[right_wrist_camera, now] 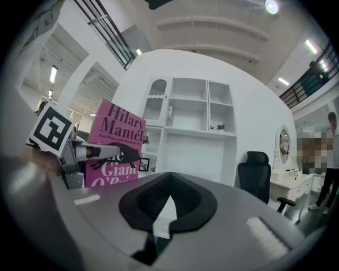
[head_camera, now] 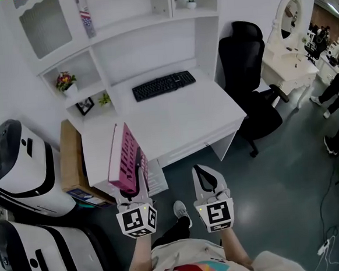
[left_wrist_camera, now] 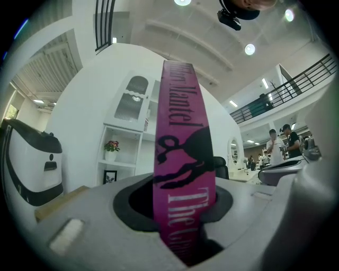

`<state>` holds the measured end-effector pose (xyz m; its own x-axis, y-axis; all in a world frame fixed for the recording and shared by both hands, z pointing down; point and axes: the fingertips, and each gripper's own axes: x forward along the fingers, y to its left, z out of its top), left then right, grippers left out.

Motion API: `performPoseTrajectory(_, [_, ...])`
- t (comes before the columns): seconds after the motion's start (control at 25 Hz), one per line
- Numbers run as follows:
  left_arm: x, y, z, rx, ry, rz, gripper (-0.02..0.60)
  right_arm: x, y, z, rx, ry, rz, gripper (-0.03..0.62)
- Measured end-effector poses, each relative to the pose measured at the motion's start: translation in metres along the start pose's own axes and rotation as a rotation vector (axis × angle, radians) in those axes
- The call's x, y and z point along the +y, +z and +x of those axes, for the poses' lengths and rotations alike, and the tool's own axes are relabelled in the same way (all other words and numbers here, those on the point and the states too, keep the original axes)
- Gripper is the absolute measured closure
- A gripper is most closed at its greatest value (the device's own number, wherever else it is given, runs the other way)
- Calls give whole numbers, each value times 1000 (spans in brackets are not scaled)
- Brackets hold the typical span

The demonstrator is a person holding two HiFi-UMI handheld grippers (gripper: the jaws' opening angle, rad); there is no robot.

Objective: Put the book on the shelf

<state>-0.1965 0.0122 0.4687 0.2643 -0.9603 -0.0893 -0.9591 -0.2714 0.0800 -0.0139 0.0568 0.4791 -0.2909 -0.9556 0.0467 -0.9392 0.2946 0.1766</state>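
A pink book (head_camera: 123, 158) with black lettering stands upright on its edge, clamped by my left gripper (head_camera: 138, 163) near the front left corner of the white desk (head_camera: 180, 116). In the left gripper view the book's spine (left_wrist_camera: 183, 159) fills the gap between the jaws of the left gripper (left_wrist_camera: 183, 204). From the right gripper view the book's cover (right_wrist_camera: 114, 132) shows at the left, with the left gripper (right_wrist_camera: 108, 152) clasping it. My right gripper (head_camera: 203, 173) hangs beside it, jaws together and empty; its tips meet in the right gripper view (right_wrist_camera: 168, 182). The white shelf unit (head_camera: 150, 37) rises behind the desk.
A black keyboard (head_camera: 163, 84) lies on the desk. A black office chair (head_camera: 243, 68) stands at the desk's right. Left of the desk are a cardboard box (head_camera: 72, 163) and white machines (head_camera: 20, 173). A dressing table with mirror (head_camera: 287, 29) stands far right.
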Motion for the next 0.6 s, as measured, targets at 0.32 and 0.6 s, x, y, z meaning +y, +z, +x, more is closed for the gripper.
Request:
performPoseTrajectory(0.32, [23,5,103,-3,34,7,437,-38,20,116,-8,50,-14,603])
performPoseTrajectory(0.6, [51,9,170,-25,86,25,437,-51,28,200,-26,114,-47,603])
